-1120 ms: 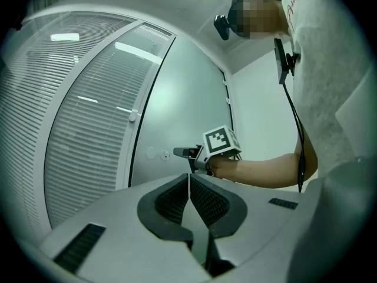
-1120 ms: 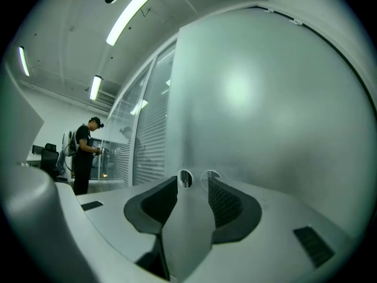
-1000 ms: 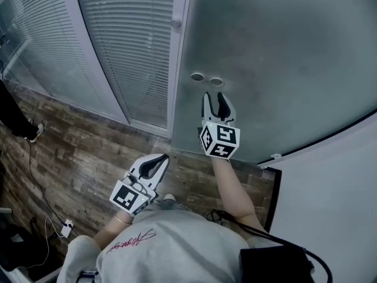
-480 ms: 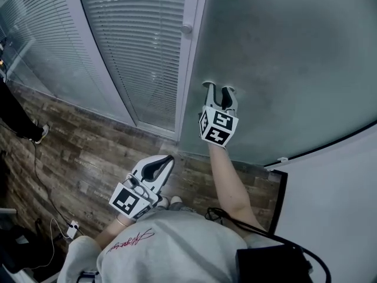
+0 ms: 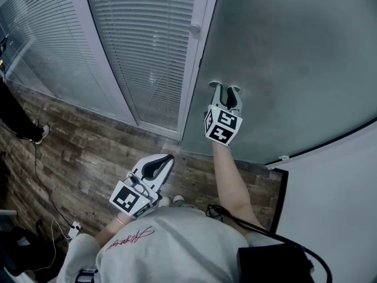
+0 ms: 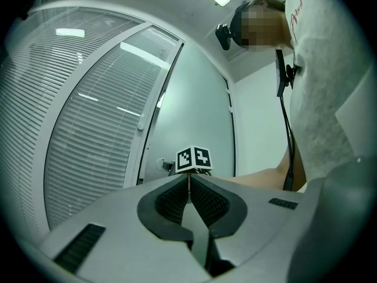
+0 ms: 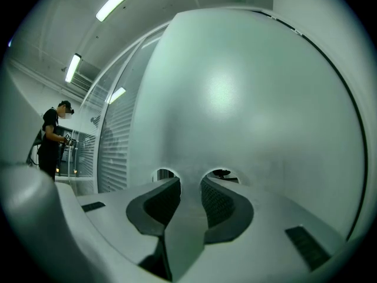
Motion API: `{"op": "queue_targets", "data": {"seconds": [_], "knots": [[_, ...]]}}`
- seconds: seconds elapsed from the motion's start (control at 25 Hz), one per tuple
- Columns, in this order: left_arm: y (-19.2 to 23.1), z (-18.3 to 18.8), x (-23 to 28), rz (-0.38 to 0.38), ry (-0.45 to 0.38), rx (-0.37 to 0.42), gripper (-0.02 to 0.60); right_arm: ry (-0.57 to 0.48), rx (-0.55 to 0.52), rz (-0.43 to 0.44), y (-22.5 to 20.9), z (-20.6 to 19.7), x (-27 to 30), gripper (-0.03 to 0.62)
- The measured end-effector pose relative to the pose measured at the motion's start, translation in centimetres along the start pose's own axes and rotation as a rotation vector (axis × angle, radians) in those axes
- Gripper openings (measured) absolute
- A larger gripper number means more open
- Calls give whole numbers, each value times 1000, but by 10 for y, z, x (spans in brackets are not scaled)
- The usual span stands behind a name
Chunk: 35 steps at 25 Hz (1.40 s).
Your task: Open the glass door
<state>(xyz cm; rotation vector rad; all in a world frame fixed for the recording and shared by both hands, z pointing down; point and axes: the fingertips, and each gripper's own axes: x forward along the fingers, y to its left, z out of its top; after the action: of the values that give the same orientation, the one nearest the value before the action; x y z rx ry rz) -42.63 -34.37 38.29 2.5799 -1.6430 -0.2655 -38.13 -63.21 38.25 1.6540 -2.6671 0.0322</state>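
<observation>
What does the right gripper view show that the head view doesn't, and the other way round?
Only the right gripper view: two round holes in the door, ceiling lights. Only the head view: the wood floor, the shut left tool. Both: the frosted glass door and the right tool; its jaws have just been closing and stand apart, tips at the holes, glass strip between.
</observation>
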Motion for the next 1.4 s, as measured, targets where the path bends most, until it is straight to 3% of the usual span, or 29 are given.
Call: {"op": "queue_targets", "data": {"seconds": [1.08,1.4], "knots": [[-2,-15,-28,-107,51,12,23,-24,-15,34,9,2,-48,114],[-23,-16,-31,-148,46,26,23,-27,-14,54,8,2,-74,114]]}}
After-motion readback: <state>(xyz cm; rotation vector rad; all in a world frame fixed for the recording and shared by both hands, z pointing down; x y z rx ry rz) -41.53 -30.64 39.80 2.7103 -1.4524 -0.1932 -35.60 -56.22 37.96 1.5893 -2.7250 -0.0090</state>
